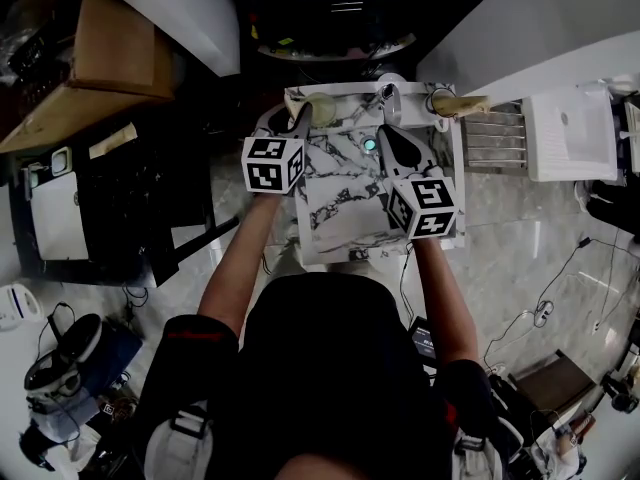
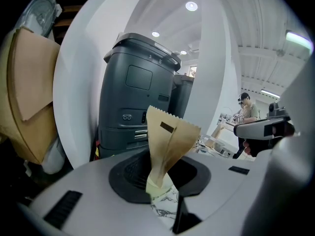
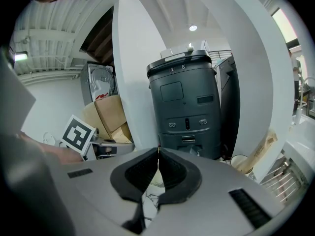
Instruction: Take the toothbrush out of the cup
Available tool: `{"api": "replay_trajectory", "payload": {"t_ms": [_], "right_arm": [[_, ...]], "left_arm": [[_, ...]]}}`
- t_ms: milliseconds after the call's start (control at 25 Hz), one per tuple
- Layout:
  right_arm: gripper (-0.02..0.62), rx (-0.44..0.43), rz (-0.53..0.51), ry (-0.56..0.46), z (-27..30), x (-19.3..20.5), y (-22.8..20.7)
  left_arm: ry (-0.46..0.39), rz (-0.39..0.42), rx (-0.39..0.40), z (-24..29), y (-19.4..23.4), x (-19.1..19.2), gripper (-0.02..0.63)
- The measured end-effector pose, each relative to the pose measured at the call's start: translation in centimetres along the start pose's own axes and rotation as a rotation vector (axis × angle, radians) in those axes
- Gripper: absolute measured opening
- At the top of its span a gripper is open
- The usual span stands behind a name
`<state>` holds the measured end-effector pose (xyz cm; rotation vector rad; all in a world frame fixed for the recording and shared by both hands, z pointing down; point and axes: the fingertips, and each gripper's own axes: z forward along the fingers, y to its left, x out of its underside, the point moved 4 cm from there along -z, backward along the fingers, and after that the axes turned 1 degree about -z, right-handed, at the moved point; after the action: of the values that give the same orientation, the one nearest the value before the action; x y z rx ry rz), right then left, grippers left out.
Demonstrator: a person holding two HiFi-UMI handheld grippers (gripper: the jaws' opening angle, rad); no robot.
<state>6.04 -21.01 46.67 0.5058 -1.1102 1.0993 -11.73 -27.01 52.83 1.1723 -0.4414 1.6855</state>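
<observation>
A toothbrush in a tan paper wrapper (image 2: 167, 141) stands upright between the jaws of my left gripper (image 2: 161, 177), which is shut on its lower end. In the head view this gripper (image 1: 303, 120) is over the far left part of the marble tabletop (image 1: 335, 208), with the wrapper (image 1: 322, 109) at its tip. A cup (image 1: 440, 101) at the far right corner holds another tan wrapped stick (image 1: 472, 103); the right gripper view shows that cup (image 3: 240, 161) too. My right gripper (image 3: 158, 155) is shut with nothing in it, over the tabletop's far middle (image 1: 385, 136).
A dark grey machine (image 2: 138, 102) stands beyond the table between white pillars. A metal rack (image 1: 495, 133) and a white basin (image 1: 570, 133) lie to the right. Cardboard boxes (image 1: 100, 58) sit at the far left. A white fixture (image 1: 392, 93) stands at the table's far edge.
</observation>
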Motion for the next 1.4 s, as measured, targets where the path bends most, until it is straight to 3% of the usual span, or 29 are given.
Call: {"api": "replay_trajectory", "payload": {"t_ms": [760,1400], "right_arm": [[0.035,-0.029,-0.002,-0.064,-1.2,-2.0,0.4],[0.035,-0.122,-0.060,-0.101,-3.0,-2.2,2.5]], "left_arm": [[-0.137,0.049,-0.036,-5.6,-2.2,-4.5,0.083],[-0.265,0.098,-0.095,-12.5,-5.5,-5.6,0.083]]}}
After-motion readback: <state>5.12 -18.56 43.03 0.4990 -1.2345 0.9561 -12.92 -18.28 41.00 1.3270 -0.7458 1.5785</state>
